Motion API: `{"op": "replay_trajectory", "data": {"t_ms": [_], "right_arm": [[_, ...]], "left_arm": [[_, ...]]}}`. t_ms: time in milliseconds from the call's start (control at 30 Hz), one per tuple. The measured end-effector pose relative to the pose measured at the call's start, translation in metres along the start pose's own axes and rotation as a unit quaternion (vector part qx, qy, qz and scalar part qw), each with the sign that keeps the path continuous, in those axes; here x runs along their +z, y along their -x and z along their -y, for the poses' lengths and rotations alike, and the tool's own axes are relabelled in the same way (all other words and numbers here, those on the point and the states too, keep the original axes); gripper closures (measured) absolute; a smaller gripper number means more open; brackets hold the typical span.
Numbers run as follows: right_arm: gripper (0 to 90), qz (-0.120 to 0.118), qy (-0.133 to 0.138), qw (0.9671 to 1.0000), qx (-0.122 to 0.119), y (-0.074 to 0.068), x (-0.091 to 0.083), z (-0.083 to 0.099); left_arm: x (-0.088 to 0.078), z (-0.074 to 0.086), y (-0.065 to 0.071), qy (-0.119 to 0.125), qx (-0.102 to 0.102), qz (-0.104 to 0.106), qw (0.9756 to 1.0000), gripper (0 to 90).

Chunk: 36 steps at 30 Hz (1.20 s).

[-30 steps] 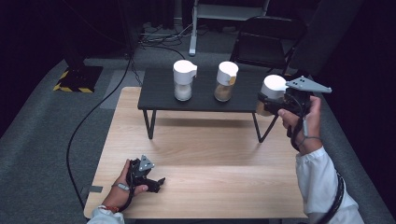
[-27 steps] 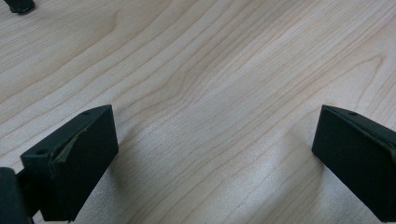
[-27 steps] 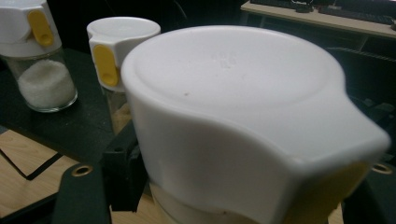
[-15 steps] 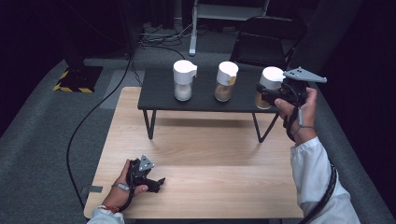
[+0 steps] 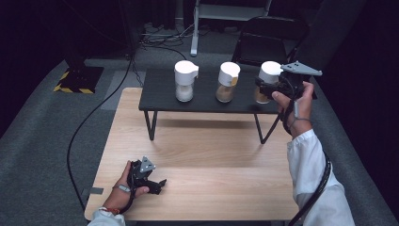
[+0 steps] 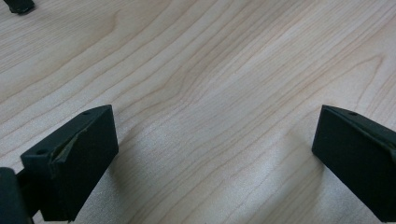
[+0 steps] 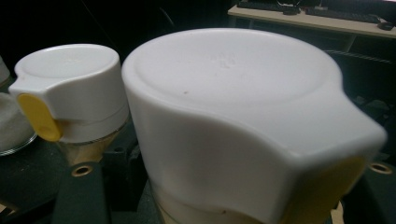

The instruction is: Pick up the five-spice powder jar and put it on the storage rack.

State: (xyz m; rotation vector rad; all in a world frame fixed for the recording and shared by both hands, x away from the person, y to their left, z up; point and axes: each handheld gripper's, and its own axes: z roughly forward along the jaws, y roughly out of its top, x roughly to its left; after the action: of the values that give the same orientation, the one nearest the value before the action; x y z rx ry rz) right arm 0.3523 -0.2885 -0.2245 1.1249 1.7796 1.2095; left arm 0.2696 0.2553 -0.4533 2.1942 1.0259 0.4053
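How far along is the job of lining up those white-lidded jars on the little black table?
Done: two jars, one with white contents and one with brown, stand on the black table. In hand: the right gripper is shut on the third jar at the table's right end. Left: releasing it; the left gripper rests open on the wooden table.

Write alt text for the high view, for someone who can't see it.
A person's right gripper clamps a white-lidded jar at the right end of a low black table, beside two similar jars. The left gripper rests open on the wooden table nearer the camera.
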Motion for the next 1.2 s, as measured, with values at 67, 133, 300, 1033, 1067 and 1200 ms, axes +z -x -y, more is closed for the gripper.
{"op": "replay_trajectory", "data": {"t_ms": [67,133,300,1033,1067,1200], "right_arm": [[29.4,0.001,-0.001,1.0000,0.002,0.000,0.002,0.000],[29.4,0.004,-0.003,1.0000,0.005,0.000,0.008,0.000],[29.4,0.012,-0.006,0.9999,0.010,-0.001,0.017,0.001],[29.4,0.020,-0.008,0.9995,0.022,-0.003,0.039,0.012],[29.4,0.020,-0.008,0.9995,0.022,-0.003,0.039,0.012],[29.3,0.022,-0.011,0.9994,0.023,-0.002,0.042,0.014]], "left_arm": [[0.000,0.000,0.000,0.000,0.000,0.000,1.0000,0.1],[0.000,0.000,0.000,0.000,0.000,0.000,1.0000,0.1],[0.000,0.000,0.000,0.000,0.000,0.000,1.0000,0.1],[0.000,0.000,0.000,0.000,0.000,0.000,1.0000,0.1],[0.000,0.000,0.000,0.000,0.000,0.000,1.0000,0.1],[0.000,0.000,0.000,0.000,0.000,0.000,1.0000,0.1]]}}
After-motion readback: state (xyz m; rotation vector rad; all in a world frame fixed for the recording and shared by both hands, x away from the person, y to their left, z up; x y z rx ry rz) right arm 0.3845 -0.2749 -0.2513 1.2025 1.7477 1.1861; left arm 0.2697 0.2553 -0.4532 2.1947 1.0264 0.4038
